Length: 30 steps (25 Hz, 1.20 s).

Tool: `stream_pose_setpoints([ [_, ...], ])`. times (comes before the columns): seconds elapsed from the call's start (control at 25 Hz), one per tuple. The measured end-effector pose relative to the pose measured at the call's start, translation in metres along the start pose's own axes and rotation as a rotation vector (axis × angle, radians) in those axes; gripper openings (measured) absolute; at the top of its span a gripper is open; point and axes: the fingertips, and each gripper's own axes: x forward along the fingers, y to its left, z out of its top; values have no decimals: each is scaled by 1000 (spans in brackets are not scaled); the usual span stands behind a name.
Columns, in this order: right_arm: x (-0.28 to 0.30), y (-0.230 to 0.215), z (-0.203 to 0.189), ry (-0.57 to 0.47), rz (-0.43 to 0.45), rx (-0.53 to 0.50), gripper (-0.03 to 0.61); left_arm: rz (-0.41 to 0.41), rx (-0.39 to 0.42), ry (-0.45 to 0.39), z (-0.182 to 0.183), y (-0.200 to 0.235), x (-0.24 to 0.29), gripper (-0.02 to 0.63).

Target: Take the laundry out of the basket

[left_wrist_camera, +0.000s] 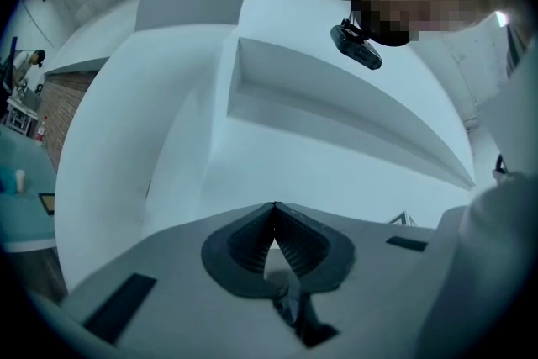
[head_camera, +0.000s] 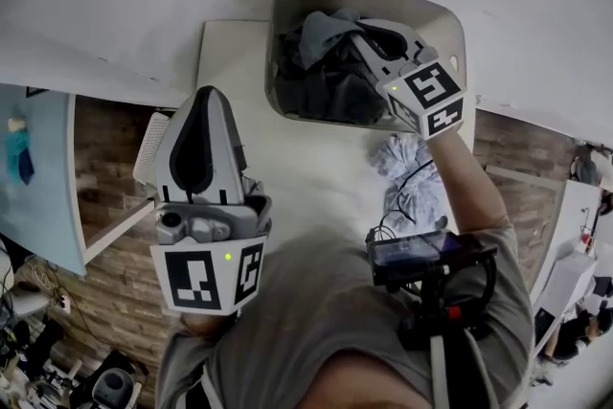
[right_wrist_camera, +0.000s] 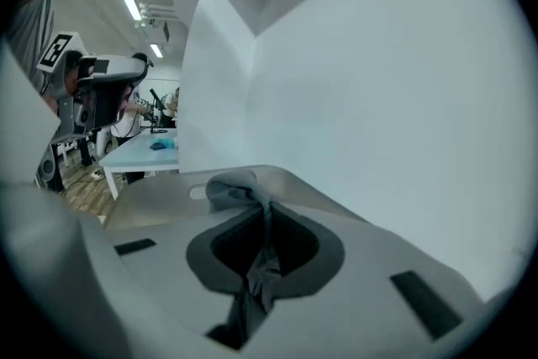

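A beige laundry basket point(head_camera: 452, 26) stands at the far end of the white table point(head_camera: 287, 172), with dark clothes point(head_camera: 326, 89) piled inside. My right gripper point(head_camera: 362, 37) reaches into it over the right rim. Its jaws are shut on a grey garment point(head_camera: 324, 35), and the grey cloth point(right_wrist_camera: 234, 187) bunches up past the right gripper point(right_wrist_camera: 267, 213) and hangs down between the pads. My left gripper point(head_camera: 204, 95) is held up over the table's near left side, away from the basket. In its own view the left gripper point(left_wrist_camera: 273, 210) is shut with nothing in it.
A pale crumpled garment point(head_camera: 400, 158) lies on the table right of centre, with a black cable point(head_camera: 407, 198) beside it. A white perforated chair back point(head_camera: 148, 144) and a pale blue tabletop point(head_camera: 38, 182) stand to the left over a wooden floor. A white wall rises behind the basket.
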Motion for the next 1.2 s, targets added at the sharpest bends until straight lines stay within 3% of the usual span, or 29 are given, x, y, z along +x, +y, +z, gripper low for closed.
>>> stream_pose_setpoints([
  [0.4,-82,-5,89,-192,-90,-1,23,-46,96,-59,34,-53,-42,8],
  [0.92,-189,18,207,-409,-195,-109,23,-60,118,-174,72,-58,-112,8],
  [1.2,-243,55,268,-497,-231,-193,23,-89,106,-223,88,-45,-144,8],
])
